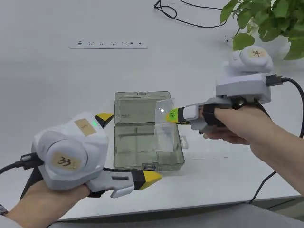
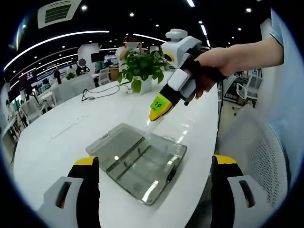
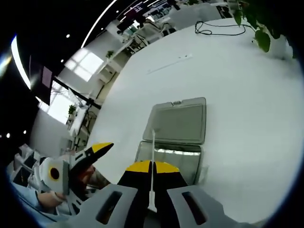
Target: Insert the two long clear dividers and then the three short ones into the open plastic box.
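Observation:
The open smoky-clear plastic box (image 1: 122, 159) lies on the white table, its lid (image 1: 137, 105) folded flat behind the base. Faint partition lines show inside the base. My right gripper (image 1: 172, 115) comes in from the right, shut on a clear divider (image 1: 165, 129) that hangs over the right half of the base. In the right gripper view the divider (image 3: 153, 156) is edge-on between the shut yellow tips (image 3: 152, 167), above the box (image 3: 176, 122). My left gripper (image 1: 131, 146) is open, its jaws spanning the box's left front. The left gripper view shows the box (image 2: 137, 164) between them.
A white power strip (image 1: 108, 44) lies at the back of the table, with a black cable (image 1: 190, 16) and a potted plant (image 1: 270, 19) at the back right. The table's front edge (image 1: 190, 199) runs just in front of the box.

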The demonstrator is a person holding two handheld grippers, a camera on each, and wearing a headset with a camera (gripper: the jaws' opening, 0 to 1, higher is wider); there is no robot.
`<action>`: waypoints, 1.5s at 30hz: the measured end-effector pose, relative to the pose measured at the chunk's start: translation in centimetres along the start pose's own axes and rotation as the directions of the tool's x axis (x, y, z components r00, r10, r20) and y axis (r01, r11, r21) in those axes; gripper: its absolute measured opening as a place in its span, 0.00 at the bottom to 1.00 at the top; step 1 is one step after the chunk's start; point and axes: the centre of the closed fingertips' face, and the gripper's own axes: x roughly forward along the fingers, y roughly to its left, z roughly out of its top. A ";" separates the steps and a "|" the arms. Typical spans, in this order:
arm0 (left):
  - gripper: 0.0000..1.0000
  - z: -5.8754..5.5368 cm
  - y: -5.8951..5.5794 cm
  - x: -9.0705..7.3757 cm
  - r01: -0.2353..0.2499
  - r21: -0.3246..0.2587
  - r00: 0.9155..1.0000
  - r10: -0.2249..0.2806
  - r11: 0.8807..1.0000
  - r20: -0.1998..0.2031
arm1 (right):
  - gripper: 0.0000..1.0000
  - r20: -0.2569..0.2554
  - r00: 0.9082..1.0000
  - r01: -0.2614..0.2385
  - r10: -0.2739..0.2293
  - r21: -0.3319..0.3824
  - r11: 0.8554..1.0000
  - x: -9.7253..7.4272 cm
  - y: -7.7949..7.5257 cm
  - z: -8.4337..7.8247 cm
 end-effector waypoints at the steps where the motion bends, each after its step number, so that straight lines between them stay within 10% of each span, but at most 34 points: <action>1: 1.00 -0.1 0.1 0.0 0.001 0.002 1.000 -0.001 1.000 0.005 | 0.02 -0.014 1.000 0.011 -0.011 -0.012 1.000 0.2 -0.2 0.2; 13: 1.00 -1.4 0.9 -0.3 0.001 0.022 1.000 -0.002 1.000 0.015 | 0.02 -0.227 0.968 0.130 -0.109 0.080 0.988 1.4 -1.8 -0.5; 19: 0.99 -2.0 0.8 -0.5 0.009 0.005 0.999 -0.010 1.000 0.034 | 0.02 -0.324 0.929 0.213 -0.179 0.071 0.975 2.0 -2.7 -2.0; 32: 0.97 -2.8 0.8 -1.0 0.011 -0.017 0.999 -0.010 1.000 0.046 | 0.02 -0.394 0.888 0.300 -0.239 0.099 0.949 3.9 -3.6 -1.7; 45: 0.95 -3.0 1.2 -0.8 0.007 -0.039 0.999 -0.005 0.999 0.050 | 0.02 -0.417 0.871 0.322 -0.260 0.084 0.943 3.9 -3.9 -2.1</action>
